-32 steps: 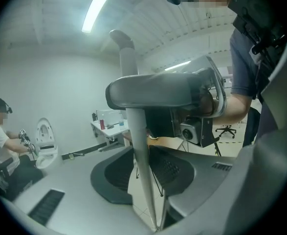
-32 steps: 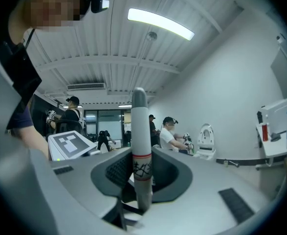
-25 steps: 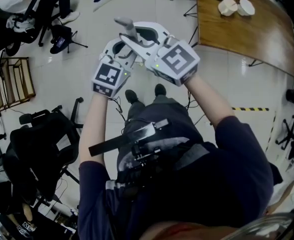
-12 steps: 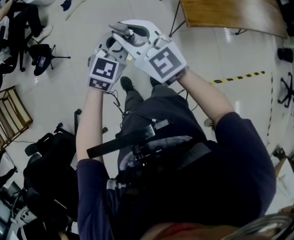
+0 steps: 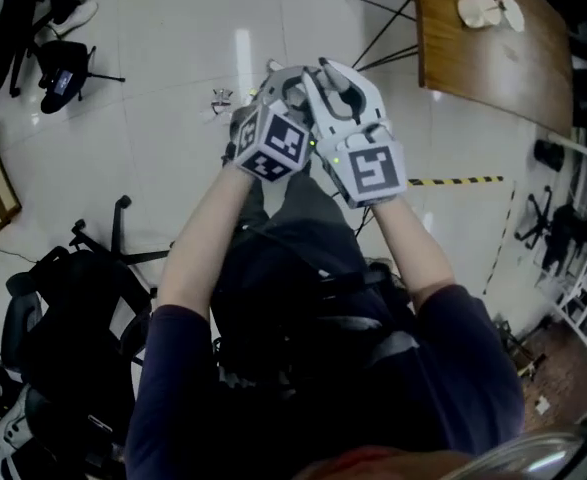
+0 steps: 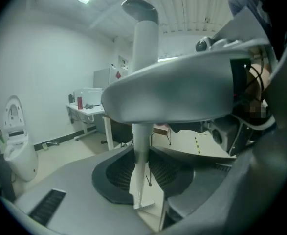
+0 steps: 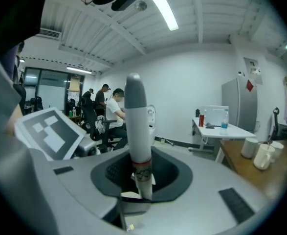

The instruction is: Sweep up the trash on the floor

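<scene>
Wide white floor (image 5: 173, 58), and the only candidate for trash is one small scrap (image 5: 217, 98) just ahead of the tools, too tiny to call. I'd say this is the setup step, no sweeping yet. Next move needs the handles' far ends down by that scrap. Left tool (image 5: 273, 80) is clamped partway shut on a pale handle (image 6: 145, 43), and right tool (image 5: 331, 80) likewise grips a red-banded handle (image 7: 136, 126).
</scene>
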`<state>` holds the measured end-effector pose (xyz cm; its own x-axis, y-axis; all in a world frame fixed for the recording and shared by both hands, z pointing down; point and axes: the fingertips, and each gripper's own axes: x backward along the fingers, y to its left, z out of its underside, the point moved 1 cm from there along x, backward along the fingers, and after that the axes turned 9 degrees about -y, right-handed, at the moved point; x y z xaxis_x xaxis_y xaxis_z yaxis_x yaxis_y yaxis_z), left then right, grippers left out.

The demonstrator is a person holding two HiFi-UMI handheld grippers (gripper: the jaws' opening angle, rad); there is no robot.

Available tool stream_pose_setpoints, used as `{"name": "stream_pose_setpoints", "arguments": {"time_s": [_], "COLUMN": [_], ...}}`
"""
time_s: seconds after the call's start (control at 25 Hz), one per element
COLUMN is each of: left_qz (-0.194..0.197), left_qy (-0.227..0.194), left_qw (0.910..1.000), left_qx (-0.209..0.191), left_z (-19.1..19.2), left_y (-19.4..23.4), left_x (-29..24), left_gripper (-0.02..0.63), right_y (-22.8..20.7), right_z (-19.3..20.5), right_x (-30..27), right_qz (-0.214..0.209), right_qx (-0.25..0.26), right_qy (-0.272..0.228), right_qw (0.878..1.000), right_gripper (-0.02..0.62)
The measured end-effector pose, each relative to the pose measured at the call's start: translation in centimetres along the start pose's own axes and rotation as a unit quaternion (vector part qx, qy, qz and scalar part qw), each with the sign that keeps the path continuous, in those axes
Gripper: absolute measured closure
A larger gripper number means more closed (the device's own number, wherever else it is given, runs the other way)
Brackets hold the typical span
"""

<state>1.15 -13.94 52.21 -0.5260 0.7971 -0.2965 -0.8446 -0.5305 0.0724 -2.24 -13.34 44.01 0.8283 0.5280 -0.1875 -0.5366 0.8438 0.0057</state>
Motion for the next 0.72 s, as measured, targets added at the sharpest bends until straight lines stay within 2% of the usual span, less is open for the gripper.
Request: {"name": "stream_pose_setpoints", "arguments": {"time_s": [0.12, 0.36, 0.52, 0.6, 0.72], "left_qz": [-0.005, -0.002, -0.012, -0.006, 0.008], "left_qy": [-0.007, 0.023, 0.018, 0.021, 0.019], "left_qw": [0.9998, 0.9994, 0.9985, 0.9972, 0.9932], "left_qx": [0.020, 0.027, 0.049, 0.072, 0.115], "left_z": [2.4, 8.4, 9.5, 10.0, 10.9], "left_y": [-1.0, -2.3, -1.8, -2.0, -2.1], "left_x": [-1.3, -1.3, -0.7, -0.1, 1.1], "left_gripper": [0.521, 0.520, 0.520, 0.520, 0.514], "right_y": [-0.8, 1.1, 2.4, 3.3, 4.5], "right_z": [3.0, 9.1, 10.0, 10.4, 10.9], "right_x": [0.6, 0.9, 0.4, 0.4, 0.3], "right_qz": [0.026, 0.012, 0.001, -0.004, -0.004], "right_qx": [-0.007, 0.017, 0.011, -0.021, -0.103], "right_qy": [0.028, 0.076, 0.092, 0.105, 0.125], "right_qw": [0.999, 0.997, 0.996, 0.994, 0.987], "right_gripper": [0.492, 0.492, 0.491, 0.486, 0.456]}}
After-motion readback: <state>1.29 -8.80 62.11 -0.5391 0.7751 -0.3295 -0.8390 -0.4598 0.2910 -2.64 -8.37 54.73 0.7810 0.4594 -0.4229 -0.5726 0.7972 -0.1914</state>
